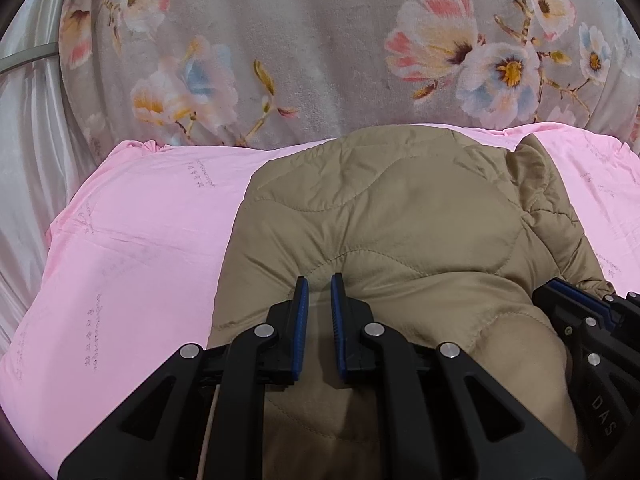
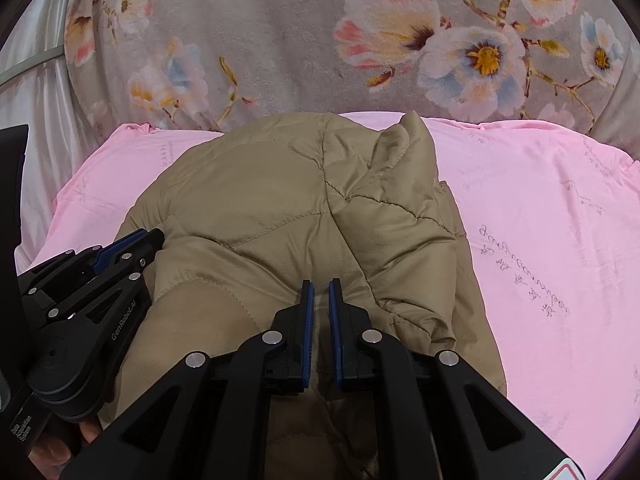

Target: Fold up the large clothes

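Observation:
A tan quilted jacket (image 1: 384, 216) lies bunched on a pink sheet (image 1: 140, 232); it also shows in the right wrist view (image 2: 280, 208). My left gripper (image 1: 319, 284) sits over the jacket's near part, its blue-padded jaws nearly closed with a narrow gap, and the jacket fabric seems pinched between them. My right gripper (image 2: 321, 286) stands the same way over the jacket's near right part. Each gripper shows in the other's view: the right one (image 1: 560, 292) at the right edge, the left one (image 2: 152, 236) at the left, resting on the jacket.
A grey blanket with a flower print (image 1: 320, 40) lies beyond the pink sheet, also in the right wrist view (image 2: 280, 32). Pale satin cloth (image 1: 28, 140) hangs at the left. Pink sheet (image 2: 540, 240) spreads to the jacket's right.

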The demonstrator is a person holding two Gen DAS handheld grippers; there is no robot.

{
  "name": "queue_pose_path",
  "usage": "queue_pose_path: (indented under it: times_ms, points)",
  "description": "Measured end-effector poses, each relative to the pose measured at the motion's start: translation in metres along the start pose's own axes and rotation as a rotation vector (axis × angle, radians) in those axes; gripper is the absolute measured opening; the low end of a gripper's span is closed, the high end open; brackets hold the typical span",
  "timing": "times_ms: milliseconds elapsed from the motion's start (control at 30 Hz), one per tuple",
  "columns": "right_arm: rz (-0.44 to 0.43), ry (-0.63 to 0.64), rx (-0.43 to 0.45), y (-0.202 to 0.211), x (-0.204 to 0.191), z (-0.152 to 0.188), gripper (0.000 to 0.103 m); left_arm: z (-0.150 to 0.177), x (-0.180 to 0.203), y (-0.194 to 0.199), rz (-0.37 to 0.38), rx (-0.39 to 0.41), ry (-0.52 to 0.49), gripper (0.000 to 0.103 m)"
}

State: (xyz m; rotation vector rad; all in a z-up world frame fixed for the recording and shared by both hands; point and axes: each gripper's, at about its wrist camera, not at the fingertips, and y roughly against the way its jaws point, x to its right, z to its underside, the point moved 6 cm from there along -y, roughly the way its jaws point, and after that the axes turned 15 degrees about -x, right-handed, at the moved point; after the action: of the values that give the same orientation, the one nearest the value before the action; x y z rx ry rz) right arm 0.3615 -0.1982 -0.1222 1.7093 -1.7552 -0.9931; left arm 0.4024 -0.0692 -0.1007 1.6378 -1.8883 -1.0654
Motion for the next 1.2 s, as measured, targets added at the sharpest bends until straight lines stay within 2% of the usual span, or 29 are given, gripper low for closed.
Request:
queue_pose_path:
  times_ms: [200,300,467,533,600,633,667,700,733,800,867,933,1000,1033,1067,1133,1167,1200]
  points:
    - [-0.005,-0.003,0.002,0.002,0.0,-0.001,0.008,0.0,0.0,0.0,0.003,0.001,0.001,0.01]
    - [0.0,-0.007,0.002,0.01,-0.001,-0.008,0.007,-0.001,-0.004,0.006,0.035,0.014,0.021,0.011]
    - [-0.057,-0.083,0.048,0.035,0.015,-0.059,0.01,-0.023,-0.025,0.019,0.123,-0.038,0.111,0.015]
    - [-0.07,-0.129,0.042,0.028,0.026,-0.085,0.01,-0.046,-0.034,0.024,0.109,-0.02,0.149,0.016]
    - [-0.046,-0.176,0.027,0.01,0.041,-0.103,0.01,-0.065,-0.033,0.02,0.101,-0.02,0.154,0.02]
    - [-0.022,-0.193,-0.007,-0.005,0.048,-0.106,0.01,-0.073,-0.029,0.011,0.101,-0.039,0.15,0.027]
    - [0.018,-0.209,-0.047,-0.022,0.056,-0.105,0.009,-0.075,-0.025,0.0,0.086,-0.056,0.145,0.029]
    - [0.042,-0.212,-0.097,-0.043,0.062,-0.098,0.001,-0.074,-0.021,-0.014,0.06,-0.085,0.131,0.029]
    - [-0.003,-0.218,-0.126,-0.058,0.063,-0.091,0.0,-0.07,-0.017,-0.025,0.053,-0.105,0.126,0.029]
    - [-0.044,-0.263,-0.101,-0.059,0.071,-0.083,0.0,-0.064,-0.012,-0.028,0.042,-0.058,0.129,0.029]
    - [-0.061,-0.277,-0.107,-0.063,0.073,-0.081,0.0,-0.061,-0.005,-0.027,-0.02,-0.023,0.105,0.029]
    - [-0.066,-0.274,-0.126,-0.063,0.074,-0.082,0.0,-0.062,-0.001,-0.029,-0.068,-0.025,0.083,0.029]
    - [-0.034,-0.262,-0.107,-0.043,0.072,-0.08,0.0,-0.062,-0.003,-0.025,-0.069,-0.034,0.069,0.029]
    - [-0.038,-0.256,-0.084,-0.026,0.071,-0.077,0.006,-0.061,-0.006,-0.021,-0.067,-0.037,0.065,0.035]
    - [-0.047,-0.24,-0.049,-0.002,0.064,-0.071,0.011,-0.056,-0.011,-0.01,-0.059,-0.031,0.063,0.046]
    - [-0.036,-0.191,-0.019,0.033,0.052,-0.057,0.015,-0.044,-0.025,0.014,-0.022,-0.001,0.081,0.062]
    - [-0.032,-0.163,-0.01,0.05,0.045,-0.047,0.018,-0.036,-0.031,0.026,-0.001,0.007,0.088,0.065]
    - [-0.028,-0.139,-0.007,0.067,0.038,-0.032,0.025,-0.027,-0.035,0.037,0.016,0.005,0.092,0.065]
